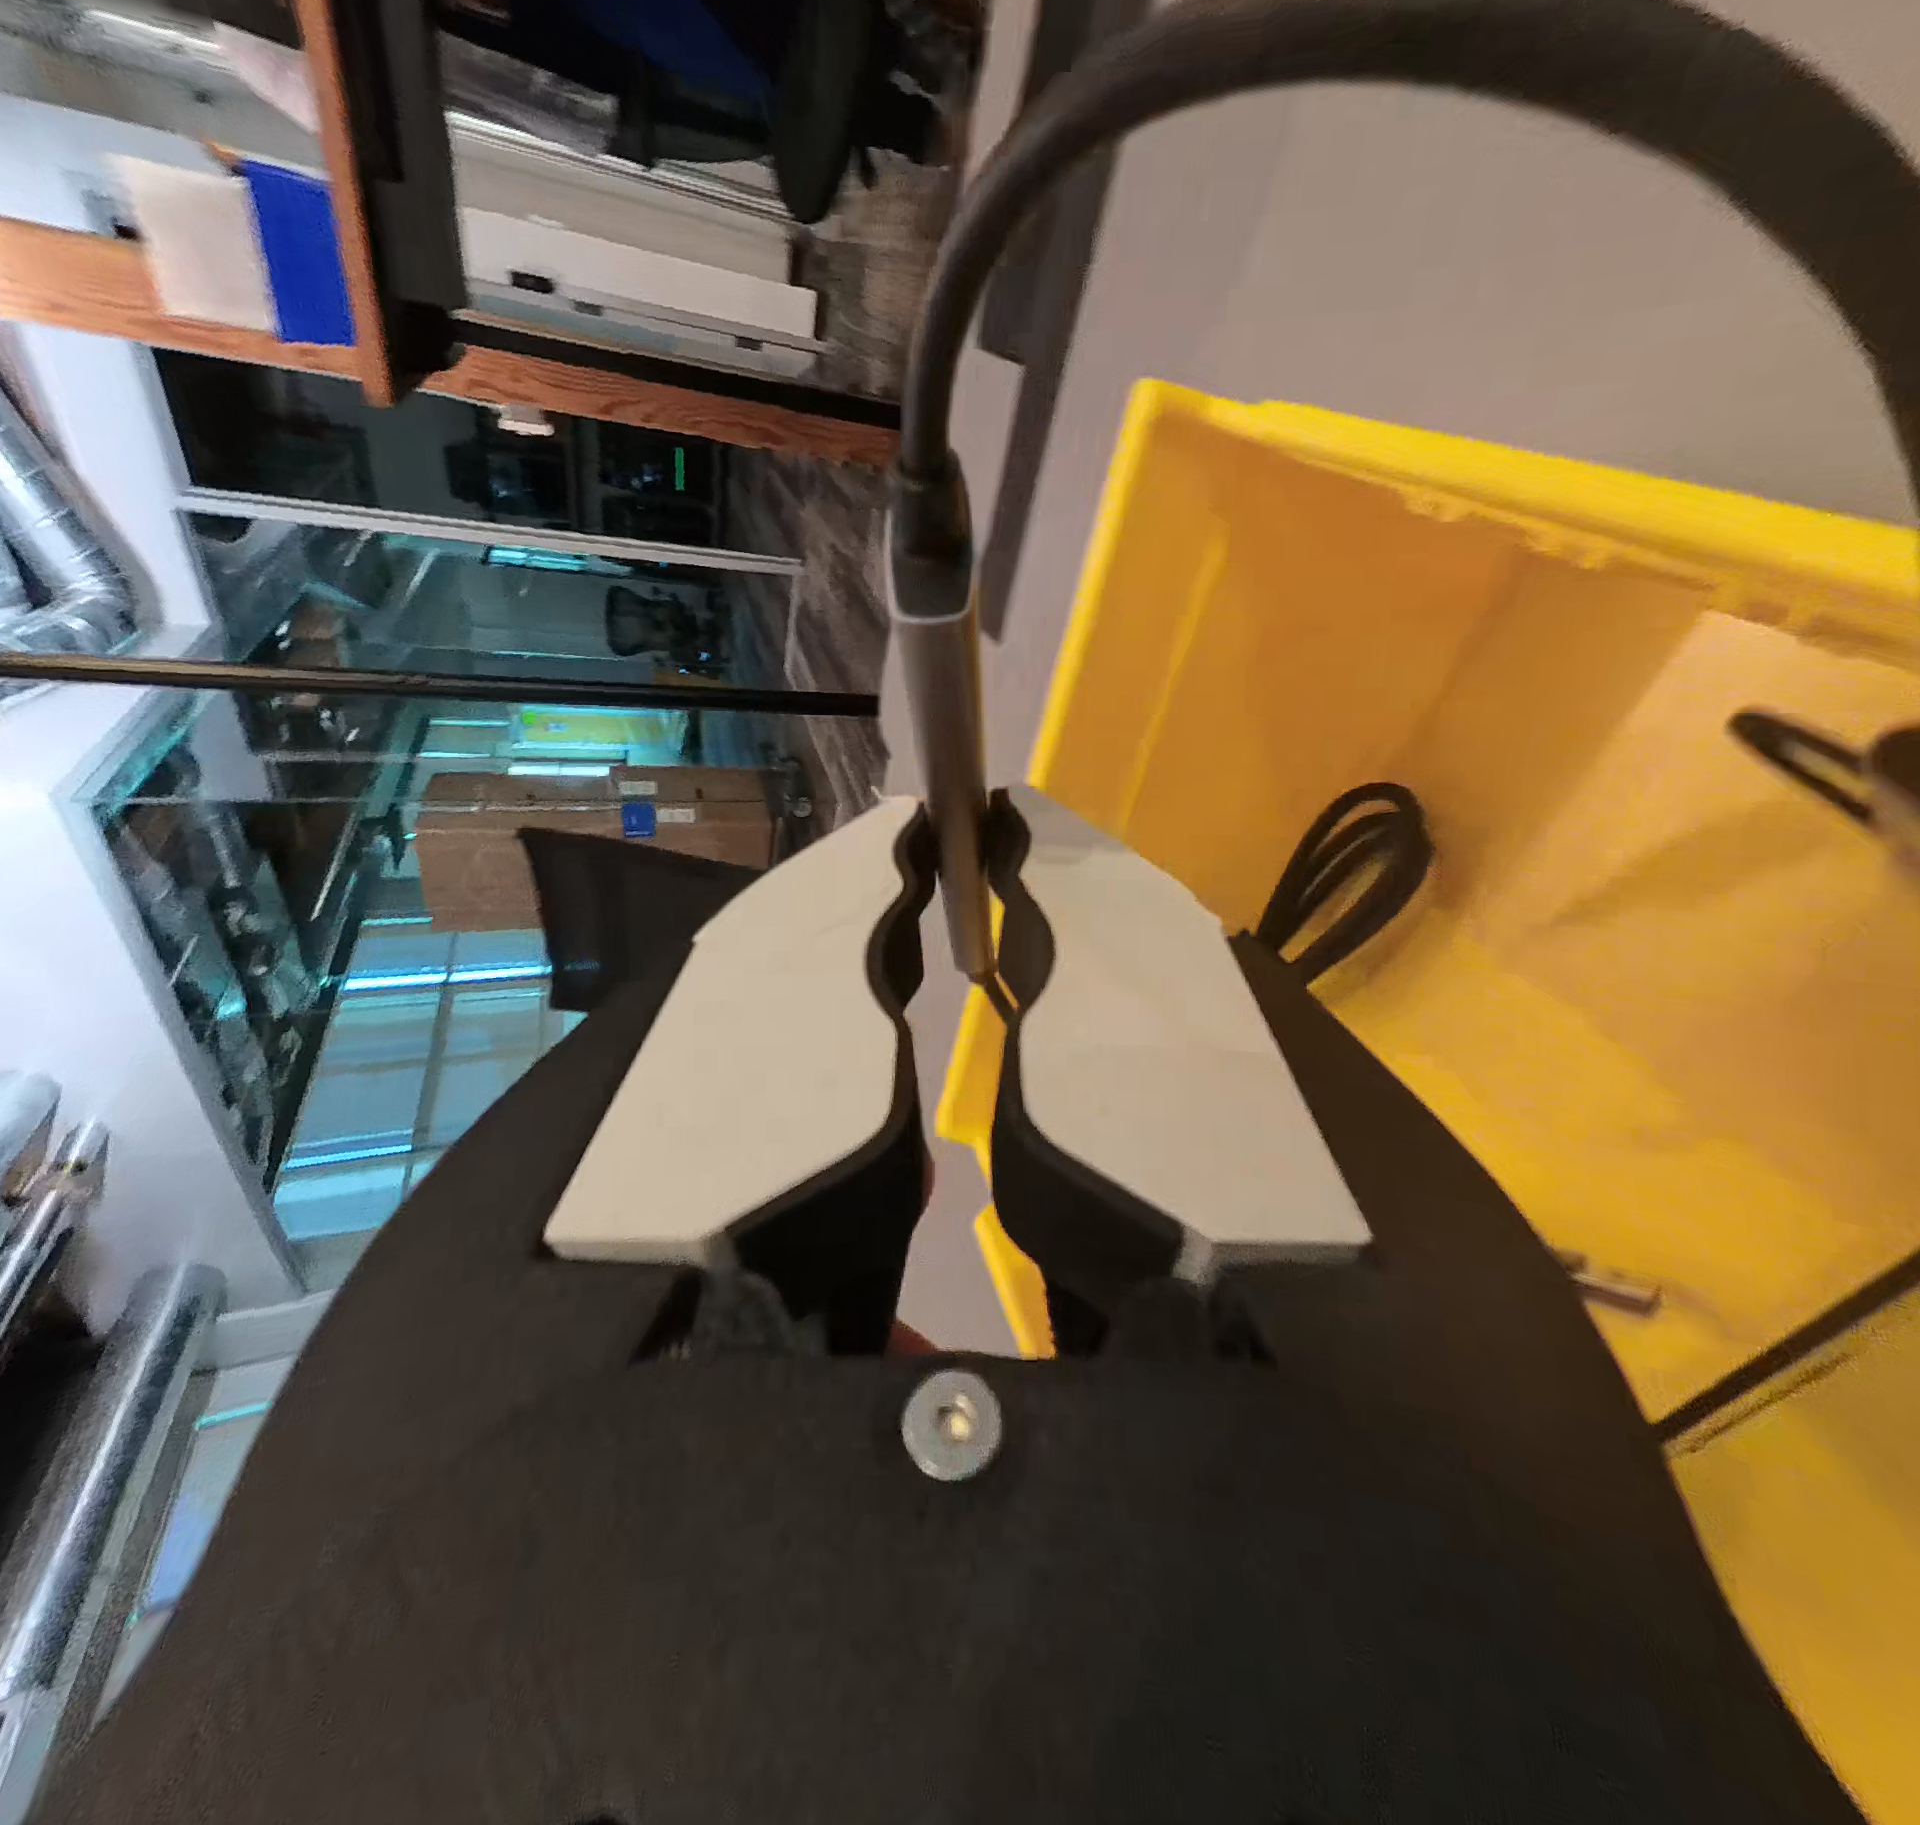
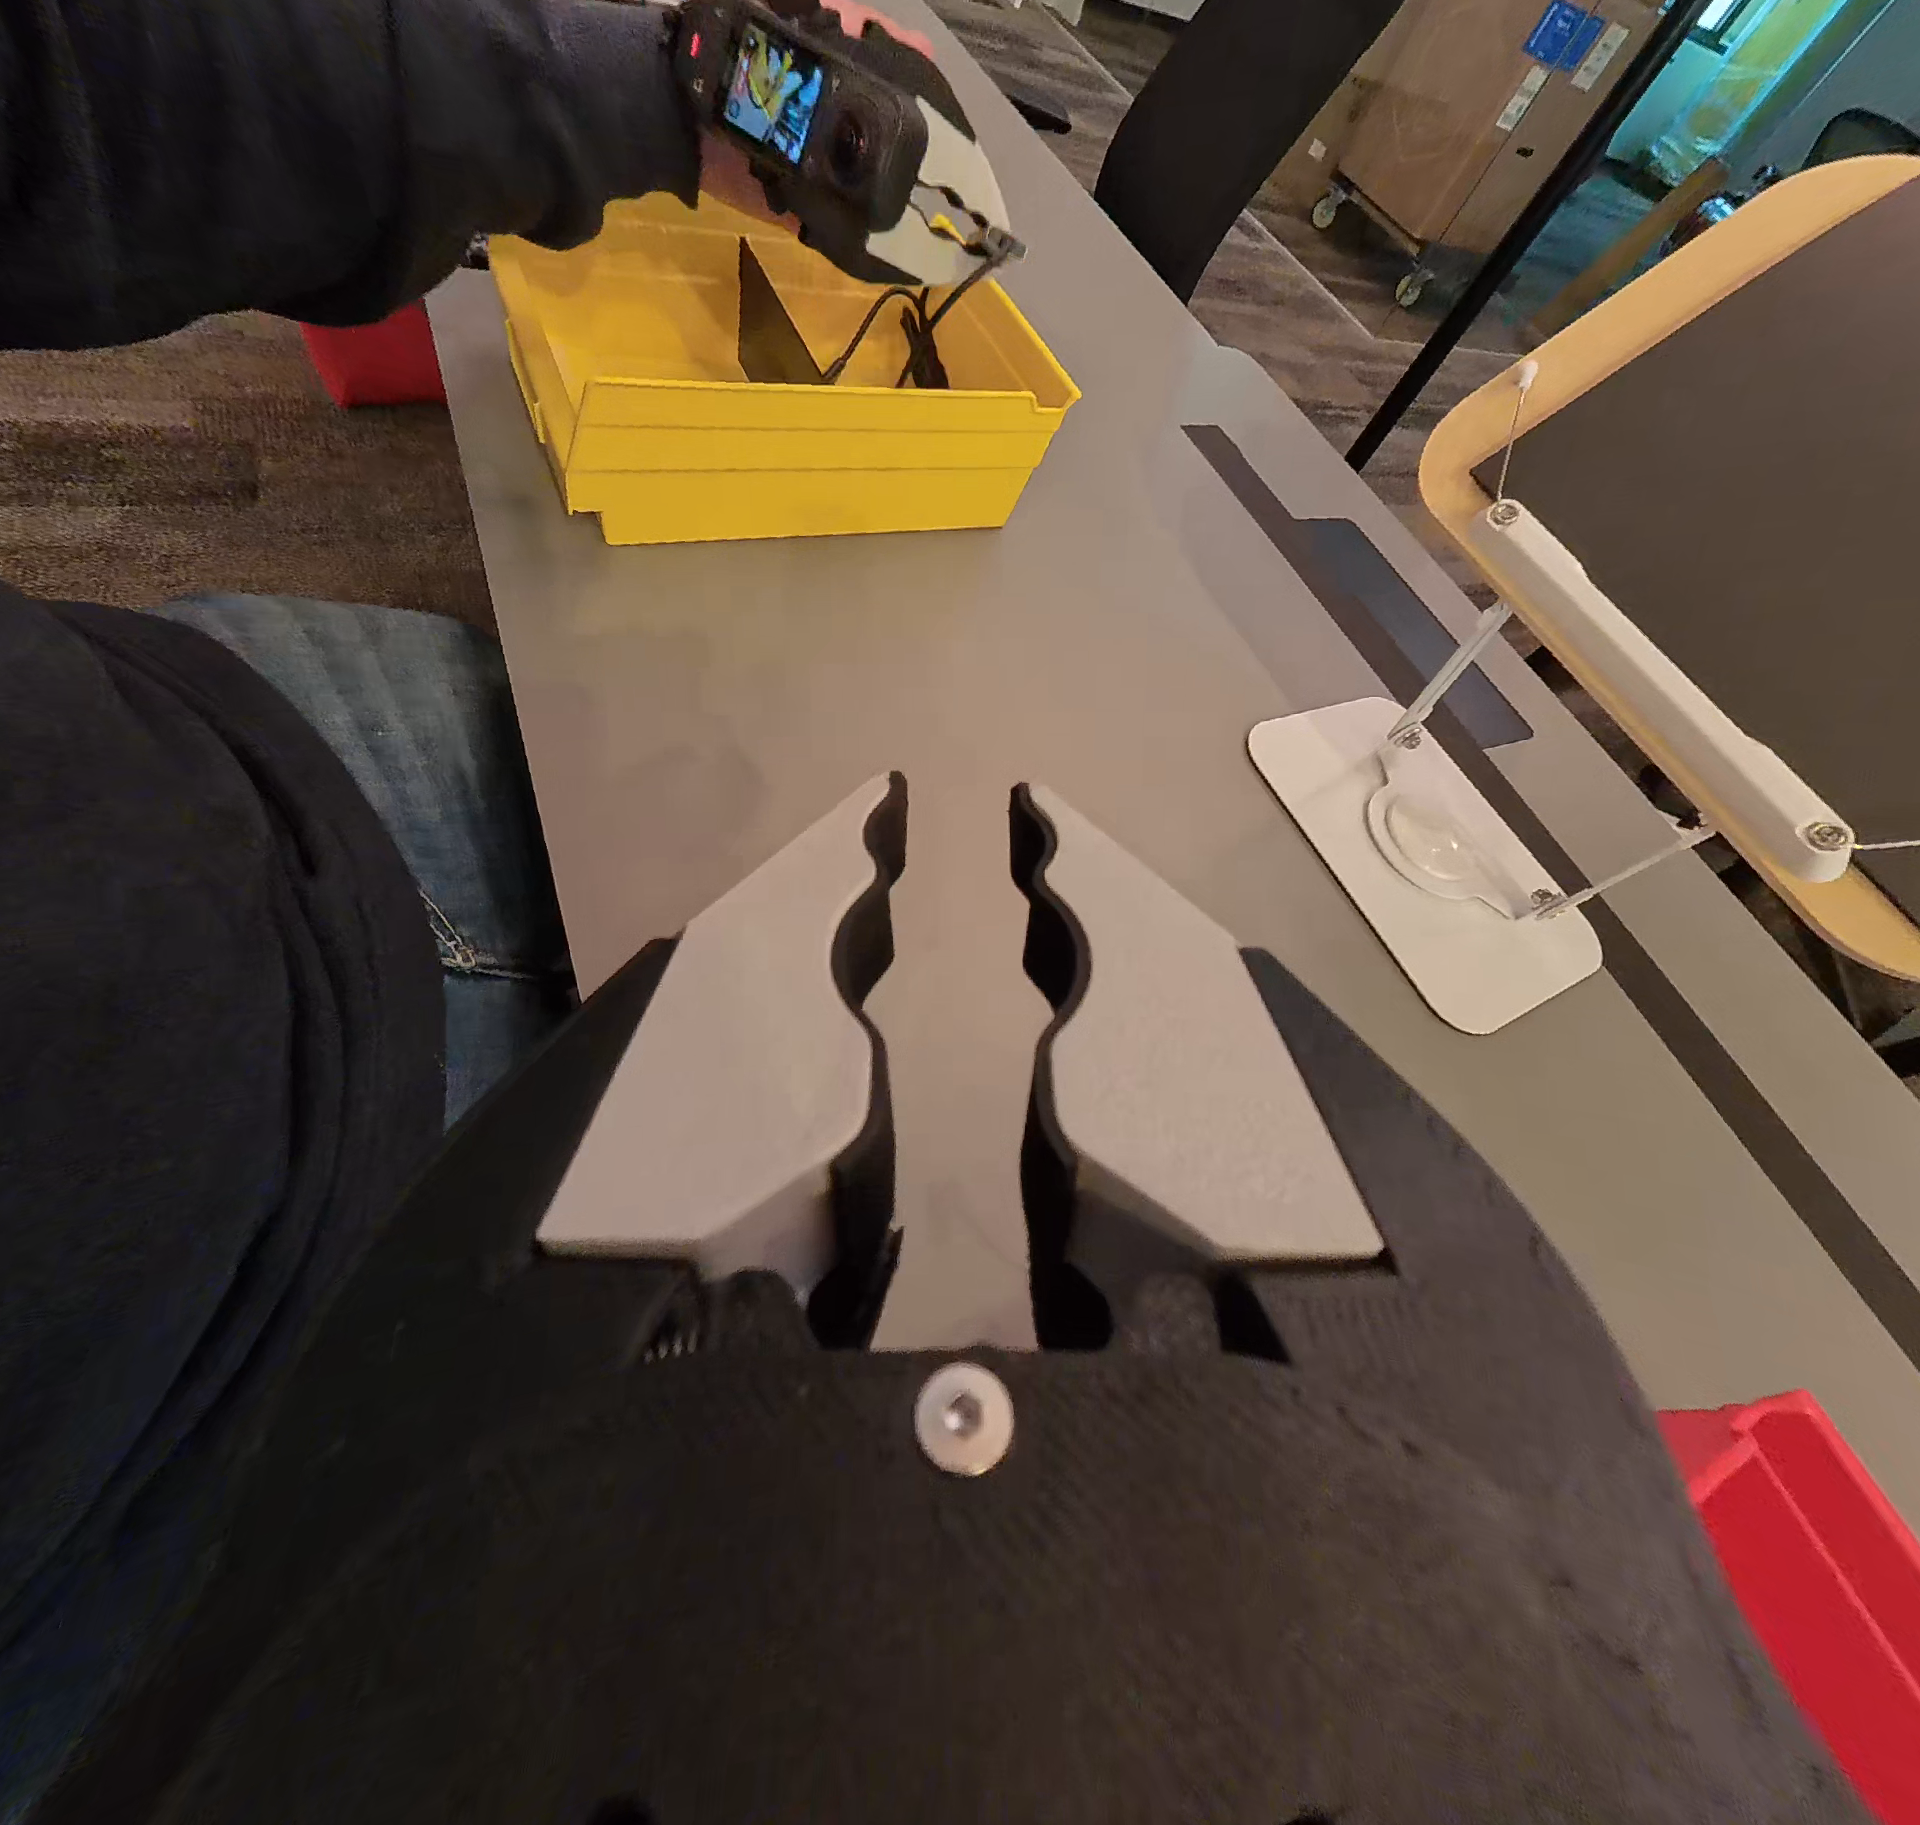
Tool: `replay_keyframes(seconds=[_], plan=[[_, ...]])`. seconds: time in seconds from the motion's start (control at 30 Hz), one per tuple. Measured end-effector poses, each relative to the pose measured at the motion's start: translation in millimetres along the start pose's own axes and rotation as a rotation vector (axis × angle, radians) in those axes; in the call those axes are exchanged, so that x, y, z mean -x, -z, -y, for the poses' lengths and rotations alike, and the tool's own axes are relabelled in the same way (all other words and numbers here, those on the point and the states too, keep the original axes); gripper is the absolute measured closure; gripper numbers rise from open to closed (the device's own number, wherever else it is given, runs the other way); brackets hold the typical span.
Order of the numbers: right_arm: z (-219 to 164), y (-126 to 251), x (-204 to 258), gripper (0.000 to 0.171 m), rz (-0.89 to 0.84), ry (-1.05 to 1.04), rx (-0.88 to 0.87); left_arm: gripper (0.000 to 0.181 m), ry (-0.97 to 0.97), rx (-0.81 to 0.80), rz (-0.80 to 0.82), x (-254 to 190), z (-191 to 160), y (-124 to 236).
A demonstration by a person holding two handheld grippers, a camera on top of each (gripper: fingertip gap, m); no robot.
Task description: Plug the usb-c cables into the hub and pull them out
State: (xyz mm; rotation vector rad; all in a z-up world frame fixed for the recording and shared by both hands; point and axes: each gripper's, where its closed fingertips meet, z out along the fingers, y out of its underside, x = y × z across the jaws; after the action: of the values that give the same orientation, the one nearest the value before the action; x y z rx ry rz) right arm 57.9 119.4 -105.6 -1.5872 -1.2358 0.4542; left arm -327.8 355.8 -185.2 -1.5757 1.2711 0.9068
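My left gripper point(image 1: 956, 825) is shut on the grey metal plug point(image 1: 940, 695) of a black usb-c cable point(image 1: 1455, 19). The cable loops up and over to the right. The gripper is turned on its side above the yellow bin point(image 1: 1351, 570), where a coiled black cable point(image 1: 1340, 871) lies. In the right wrist view the left gripper point(image 2: 982, 240) hovers over the bin's point(image 2: 810, 466) far side, and the cable point(image 2: 914, 341) hangs down into it. My right gripper point(image 2: 956, 799) is open and empty above the grey table point(image 2: 831, 653). No hub is in view.
A black divider point(image 2: 769, 331) stands in the yellow bin. A white base plate with a clear dome point(image 2: 1423, 871) and a wood-edged dark panel point(image 2: 1714, 425) are at the right. Red bins sit at the near right point(image 2: 1818, 1588) and far left point(image 2: 374, 362). A person's sleeve point(image 2: 260, 113) reaches across. The gap from one gripper's tips to the other's is roughly 45 cm.
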Motion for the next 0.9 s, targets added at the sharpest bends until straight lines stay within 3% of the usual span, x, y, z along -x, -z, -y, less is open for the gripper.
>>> replay_keyframes(seconds=[0.27, 0.4, 0.63, 0.9], plan=[[2, 0, 2, 0.160, -0.017, -0.001, -0.045, 0.173, 0.141, -0.054, 0.263, 91, 3, 44], [-1, -2, 1, 0.159, -0.034, -0.016, -0.045, 0.173, 0.169, -0.115, 0.359, 130, 23, 72], [-4, -12, 4, 0.155, -0.048, -0.033, -0.045, 0.172, 0.195, -0.307, 0.399, 161, 104, 116], [-6, -18, -4, 0.144, -0.121, -0.038, -0.050, 0.172, 0.083, -0.505, 0.309, 114, 220, 135]])
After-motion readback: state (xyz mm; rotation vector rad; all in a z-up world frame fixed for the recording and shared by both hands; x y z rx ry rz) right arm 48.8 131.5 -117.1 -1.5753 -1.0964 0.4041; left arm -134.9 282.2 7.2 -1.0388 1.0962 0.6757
